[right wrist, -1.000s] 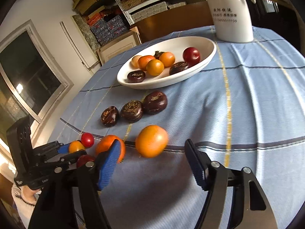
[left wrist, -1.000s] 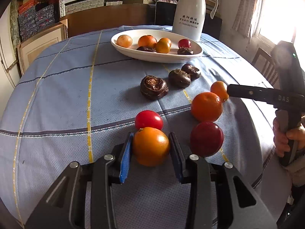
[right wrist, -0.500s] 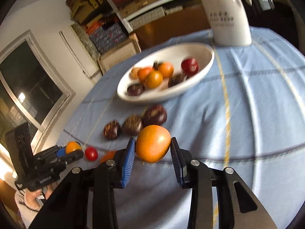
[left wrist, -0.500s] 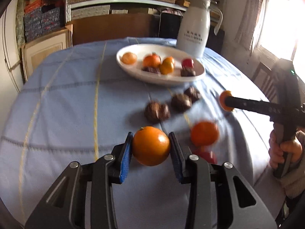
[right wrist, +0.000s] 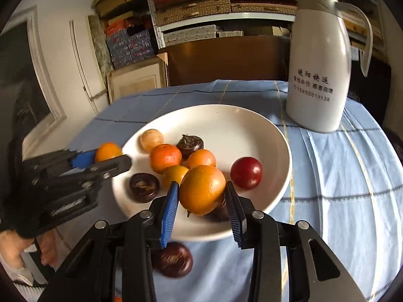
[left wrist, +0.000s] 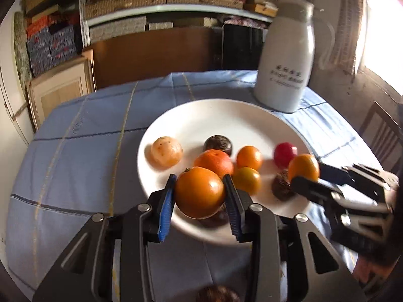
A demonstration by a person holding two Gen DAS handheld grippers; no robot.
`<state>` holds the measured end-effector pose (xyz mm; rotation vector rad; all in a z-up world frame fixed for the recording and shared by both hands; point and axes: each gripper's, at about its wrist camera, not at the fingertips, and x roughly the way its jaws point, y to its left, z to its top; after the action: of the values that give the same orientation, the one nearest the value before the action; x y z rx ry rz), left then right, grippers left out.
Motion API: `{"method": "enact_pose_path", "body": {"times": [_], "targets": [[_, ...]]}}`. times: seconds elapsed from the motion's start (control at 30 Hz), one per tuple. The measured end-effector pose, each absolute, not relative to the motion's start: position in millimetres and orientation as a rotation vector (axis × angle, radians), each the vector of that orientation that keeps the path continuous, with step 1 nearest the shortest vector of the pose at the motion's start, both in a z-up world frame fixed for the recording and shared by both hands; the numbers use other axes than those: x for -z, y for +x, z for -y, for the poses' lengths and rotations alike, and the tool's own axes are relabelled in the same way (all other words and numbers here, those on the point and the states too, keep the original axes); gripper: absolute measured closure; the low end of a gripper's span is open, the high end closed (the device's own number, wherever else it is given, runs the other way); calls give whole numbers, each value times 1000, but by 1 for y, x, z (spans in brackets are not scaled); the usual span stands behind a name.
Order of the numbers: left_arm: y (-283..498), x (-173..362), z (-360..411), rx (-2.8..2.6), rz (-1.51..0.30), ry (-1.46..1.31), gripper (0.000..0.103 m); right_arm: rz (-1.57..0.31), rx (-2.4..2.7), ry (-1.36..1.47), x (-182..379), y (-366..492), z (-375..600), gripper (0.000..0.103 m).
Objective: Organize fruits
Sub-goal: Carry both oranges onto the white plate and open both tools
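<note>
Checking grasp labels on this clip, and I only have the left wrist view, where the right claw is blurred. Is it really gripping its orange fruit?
Observer: Yes. In the right wrist view both blue pads of the right claw press the orange fruit, held over the near side of the white plate.
Operator: Any fruit off the plate?
Observer: I can see one: a dark round fruit lies on the blue cloth just short of the plate's near rim, under that claw.
Operator: And my left claw, seen from outside?
Observer: The left claw holds the other orange fruit at the plate's left rim.
</note>
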<state>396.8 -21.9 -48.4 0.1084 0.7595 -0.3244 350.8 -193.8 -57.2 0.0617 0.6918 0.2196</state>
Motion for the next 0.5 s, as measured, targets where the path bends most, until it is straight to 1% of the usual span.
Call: {"method": "enact_pose_path", "body": {"times": [0.03,0.07,0.1,0.13,0.17,0.2,0.23,0.3,0.5], "targets": [[401,54,20,317,-764,103,61,-685,-213,39,60,351,191,60],[403,57,20,312,-763,97,55,-682,-208,16,61,349,190,50],[404,60,19,310,-769,95,42,-670,-202,-11,62,345,188,43],[404,60,18,317,-771,92,38,-652,-191,-36,62,342,185,41],[403,58,17,325,-761,87,37,-634,-177,-65,61,338,182,39],[400,56,16,323,-744,85,33,-626,-178,-81,60,336,180,39],[397,54,15,313,-732,87,27,-623,-184,-91,59,333,177,39],[392,51,14,302,-719,94,24,-614,-189,-112,57,327,173,38],[378,52,8,284,-725,116,24,-558,-178,-185,47,307,161,38]]}}
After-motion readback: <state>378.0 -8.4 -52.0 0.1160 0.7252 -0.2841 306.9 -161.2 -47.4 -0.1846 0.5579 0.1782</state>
